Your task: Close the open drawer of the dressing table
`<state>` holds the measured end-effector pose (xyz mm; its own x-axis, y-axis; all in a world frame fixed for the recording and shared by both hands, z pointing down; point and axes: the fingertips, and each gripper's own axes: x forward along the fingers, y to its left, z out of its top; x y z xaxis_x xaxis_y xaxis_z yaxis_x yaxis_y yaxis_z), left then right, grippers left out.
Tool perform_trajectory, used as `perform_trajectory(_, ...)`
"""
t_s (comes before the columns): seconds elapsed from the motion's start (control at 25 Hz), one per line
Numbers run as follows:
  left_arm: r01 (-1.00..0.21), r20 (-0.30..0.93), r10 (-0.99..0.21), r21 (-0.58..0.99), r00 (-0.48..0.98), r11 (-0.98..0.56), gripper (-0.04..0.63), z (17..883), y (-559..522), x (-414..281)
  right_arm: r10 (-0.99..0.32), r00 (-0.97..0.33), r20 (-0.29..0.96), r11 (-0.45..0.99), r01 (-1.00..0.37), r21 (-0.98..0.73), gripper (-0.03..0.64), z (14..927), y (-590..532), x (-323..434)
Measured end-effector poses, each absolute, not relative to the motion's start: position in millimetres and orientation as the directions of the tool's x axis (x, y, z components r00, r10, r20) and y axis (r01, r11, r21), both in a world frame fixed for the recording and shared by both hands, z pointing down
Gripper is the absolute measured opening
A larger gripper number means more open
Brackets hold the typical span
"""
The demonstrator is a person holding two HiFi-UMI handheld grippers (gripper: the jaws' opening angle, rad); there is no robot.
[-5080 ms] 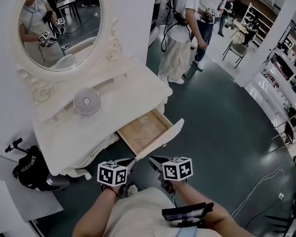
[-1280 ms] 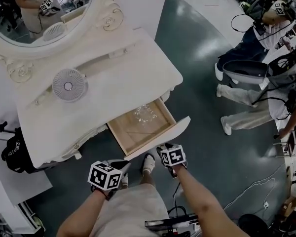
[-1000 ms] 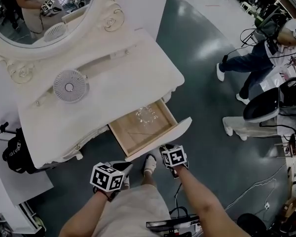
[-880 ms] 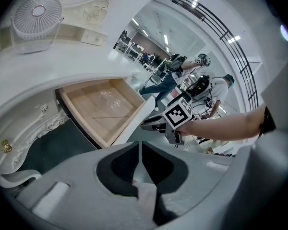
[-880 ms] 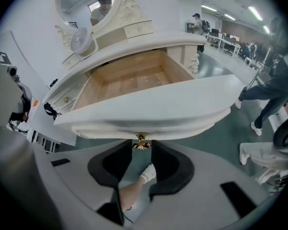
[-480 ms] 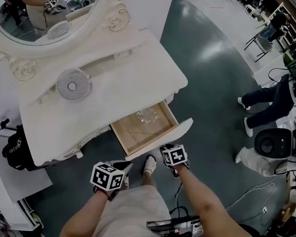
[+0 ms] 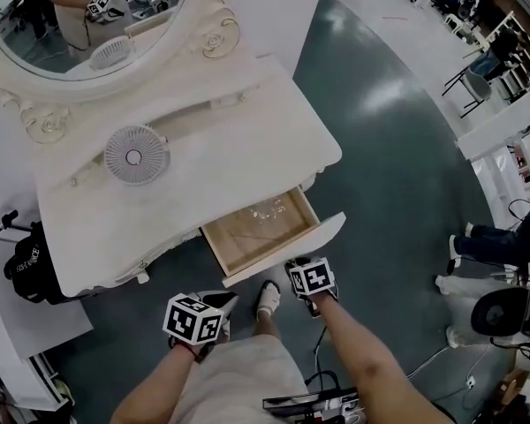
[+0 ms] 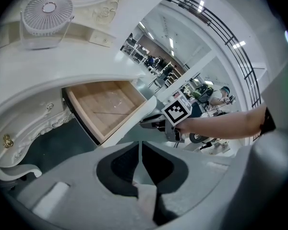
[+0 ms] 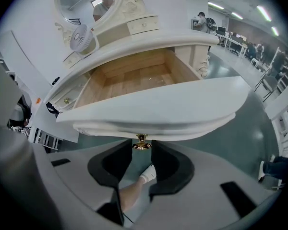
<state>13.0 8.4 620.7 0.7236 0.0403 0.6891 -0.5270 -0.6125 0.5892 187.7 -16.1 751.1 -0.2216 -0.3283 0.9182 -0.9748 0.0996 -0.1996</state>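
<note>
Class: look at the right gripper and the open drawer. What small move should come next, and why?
Probably push the right gripper straight toward the dressing table: the drawer stands pulled out, and its gold knob sits, seemingly pinched, between the jaws.

The white dressing table (image 7: 203, 140) stands on a dark green floor (image 7: 397, 175), with 1 small round fan (image 7: 135, 155) on its top below the oval mirror (image 7: 79, 16); the drawer (image 7: 256, 232) is pulled out, showing its wooden bottom; the right gripper (image 7: 293, 268) meets the drawer's white front; the left gripper (image 7: 223, 303) hangs apart, further left; 1 white-shod foot (image 7: 267, 299) shows between them; a black bag (image 7: 31, 272) lies beside the table.
</note>
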Motion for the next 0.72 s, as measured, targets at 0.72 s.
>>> perform_trajectory(0.72,-0.563,0.680,0.003,0.609,0.733,-0.559,0.011,629,-9,14,-0.315,-0.255,0.914,0.149,-0.965,-0.218,0.133,752,-55,179)
